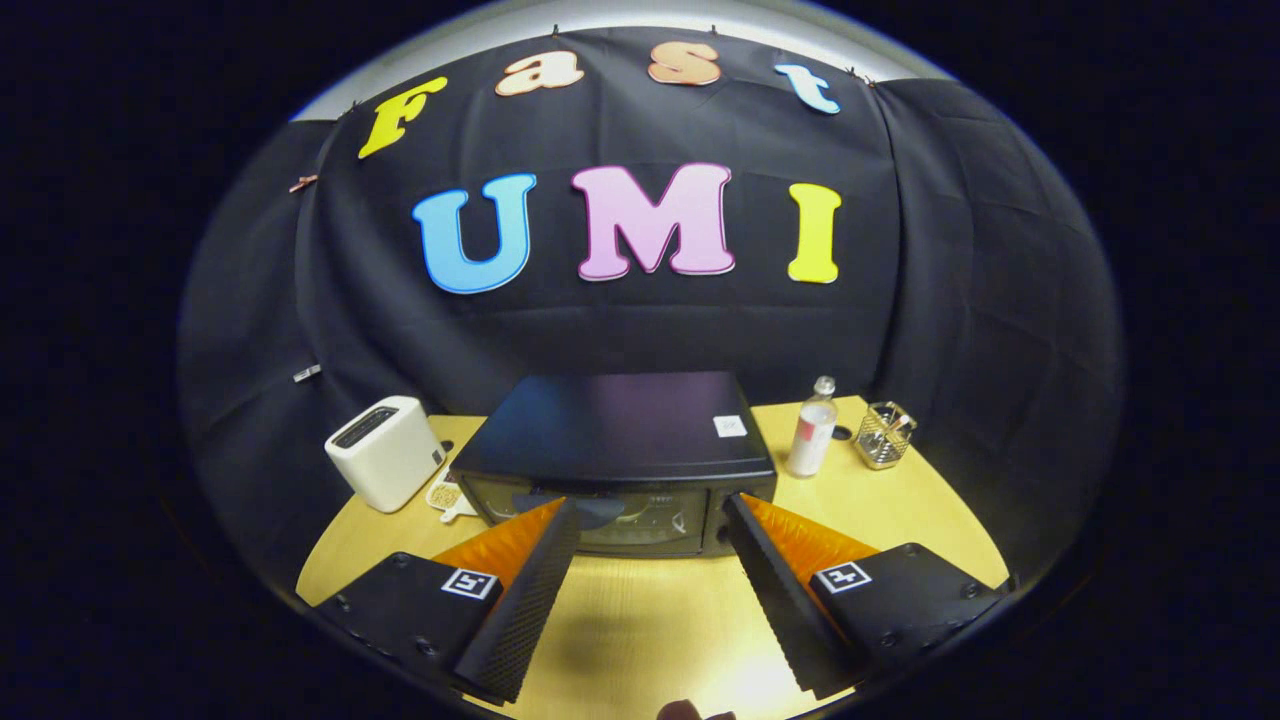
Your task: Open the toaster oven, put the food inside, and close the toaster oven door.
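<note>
A black toaster oven (615, 440) stands on the yellow table (640, 620), its glass door (590, 515) upright and closed toward me. My gripper (650, 510) is open, held above the table in front of the oven. Its fingertips reach almost to the door, one at each side of the glass, with nothing between them. Beside the oven's left corner lies a small pale item (448, 497) on the table, partly hidden; I cannot tell what it is.
A white pop-up toaster (385, 452) stands left of the oven. To its right stand a clear bottle (812, 428) and a wire-mesh holder (885, 434). Bare table stretches between my fingers and the oven. Black cloth walls close the back.
</note>
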